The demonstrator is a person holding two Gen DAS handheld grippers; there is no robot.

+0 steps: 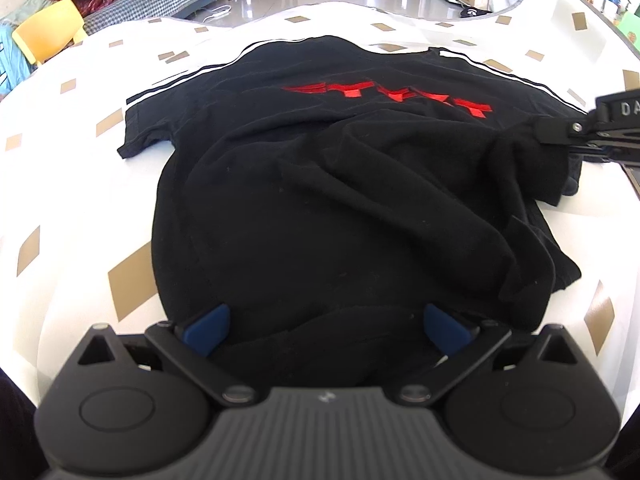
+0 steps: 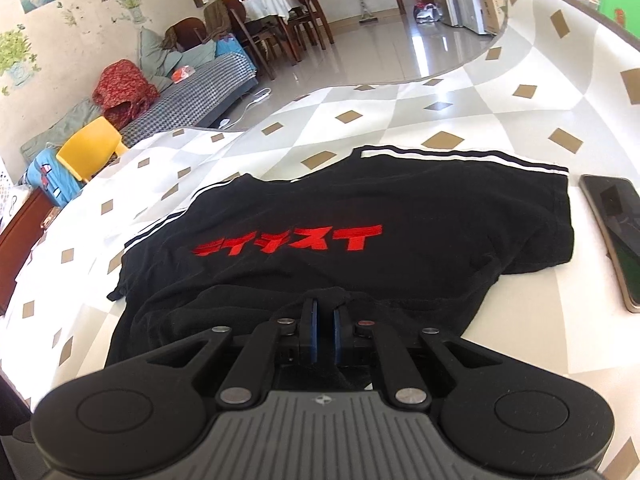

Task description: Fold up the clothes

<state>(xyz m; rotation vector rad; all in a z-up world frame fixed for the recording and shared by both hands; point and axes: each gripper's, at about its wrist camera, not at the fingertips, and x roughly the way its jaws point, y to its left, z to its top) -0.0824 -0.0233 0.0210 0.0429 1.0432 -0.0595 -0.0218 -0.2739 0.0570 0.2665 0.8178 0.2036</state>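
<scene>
Desk (image 2: 460,92) carries black T-shirt (image 2: 400,200); phone (image 2: 616,232) only in right view. Right gripper (image 2: 324,330) fingers pinching shirt hem; left gripper (image 1: 326,330) fingers spread.

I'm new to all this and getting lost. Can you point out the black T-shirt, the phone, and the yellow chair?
black T-shirt (image 2: 400,208): right wrist view, on the plain fabric above the red lettering.
phone (image 2: 616,236): right wrist view, on its dark screen.
yellow chair (image 2: 90,148): right wrist view, on its backrest.

One black T-shirt (image 2: 360,216) and one phone (image 2: 616,236) on one patterned table (image 2: 440,120). Two grippers: left gripper (image 1: 326,330), right gripper (image 2: 324,332). One yellow chair (image 2: 90,148).
</scene>
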